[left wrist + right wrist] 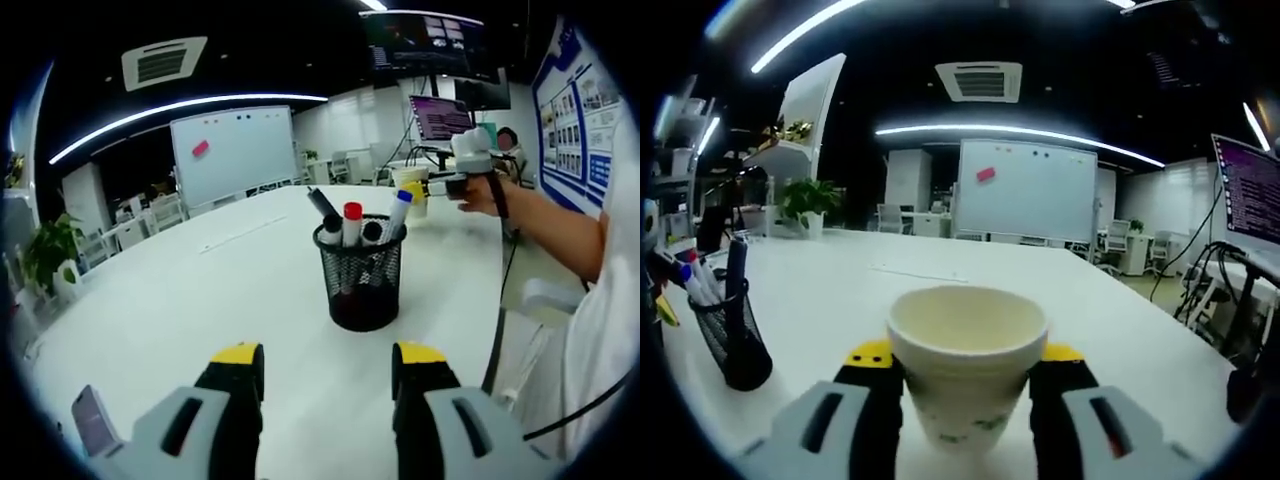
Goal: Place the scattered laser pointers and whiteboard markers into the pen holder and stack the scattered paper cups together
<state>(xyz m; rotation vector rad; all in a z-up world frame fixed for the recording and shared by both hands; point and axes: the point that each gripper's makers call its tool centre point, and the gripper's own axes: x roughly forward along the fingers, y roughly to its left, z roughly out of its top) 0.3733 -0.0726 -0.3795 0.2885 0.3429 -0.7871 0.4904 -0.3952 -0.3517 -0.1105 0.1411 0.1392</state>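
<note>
While the right hand-held gripper [965, 385] grasps a white paper cup [966, 365] upright between its yellow-tipped jaws, the left hand-held gripper [327, 368] hangs released above the white desk [180, 300], its jaws apart with nothing between them. The black mesh pen holder [364, 283] stands on the desk ahead of the left jaws, toward the edge where the person sits; it already carries several markers, among them a red-capped marker [352, 222] and a blue-capped marker [398, 214]. In the left gripper view the right hand-held gripper appears beyond the holder, held in the person's hand [478, 190], with the cup at its tip. In the right gripper view the pen holder [732, 335] stands well to the left of the held cup. A whiteboard [1025, 190] stands in the room behind.

Step in hand, as judged: carrying the cup to be stacked; no second cup can be made out. To do it well, keep the cup upright, grip lightly so the thin wall does not buckle, align the rims, and lower it straight before letting go.
</note>
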